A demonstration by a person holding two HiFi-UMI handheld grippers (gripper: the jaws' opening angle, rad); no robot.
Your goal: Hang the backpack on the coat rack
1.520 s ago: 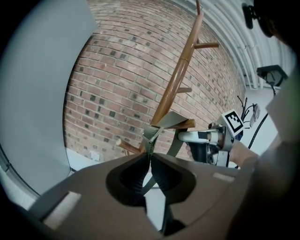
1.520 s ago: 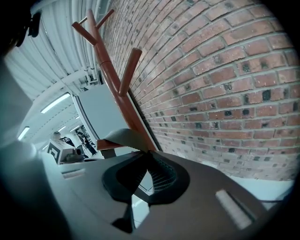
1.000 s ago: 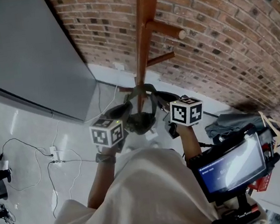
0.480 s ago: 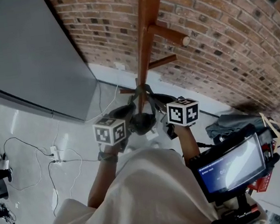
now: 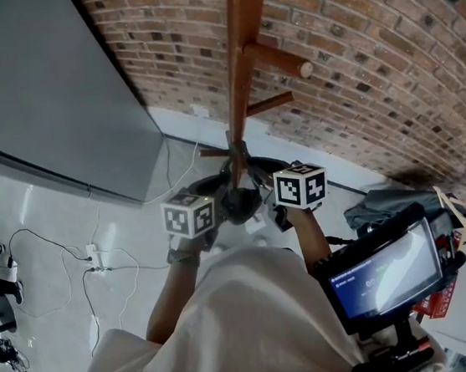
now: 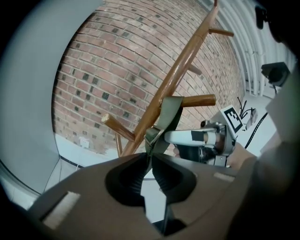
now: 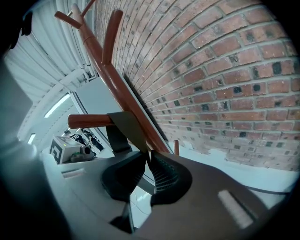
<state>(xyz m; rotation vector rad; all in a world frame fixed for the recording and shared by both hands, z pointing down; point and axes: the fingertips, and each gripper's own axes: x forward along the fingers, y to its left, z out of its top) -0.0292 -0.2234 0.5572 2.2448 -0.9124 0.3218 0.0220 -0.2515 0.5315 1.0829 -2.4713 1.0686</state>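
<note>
A wooden coat rack (image 5: 239,62) stands before the brick wall. The dark olive backpack (image 5: 237,202) hangs low against its pole, between my two marker cubes. In the left gripper view its strap (image 6: 168,115) loops over a peg (image 6: 199,100) and runs down into my left gripper (image 6: 151,157), which is shut on it. In the right gripper view the strap (image 7: 124,124) drapes over a peg (image 7: 86,120). My right gripper (image 7: 146,157) has just been opening; the strap's edge still lies between its tips, with a slit of light beside it.
A grey panel (image 5: 36,95) leans at the left and the brick wall (image 5: 369,55) runs behind. Cables and a power strip (image 5: 94,257) lie on the pale floor. A grey cloth heap (image 5: 383,205) lies at the right. A screen device (image 5: 387,271) is on the person's chest.
The two marker cubes have drawn slightly closer together near the rack's pole. The backpack's spread straps have narrowed in toward the pole.
</note>
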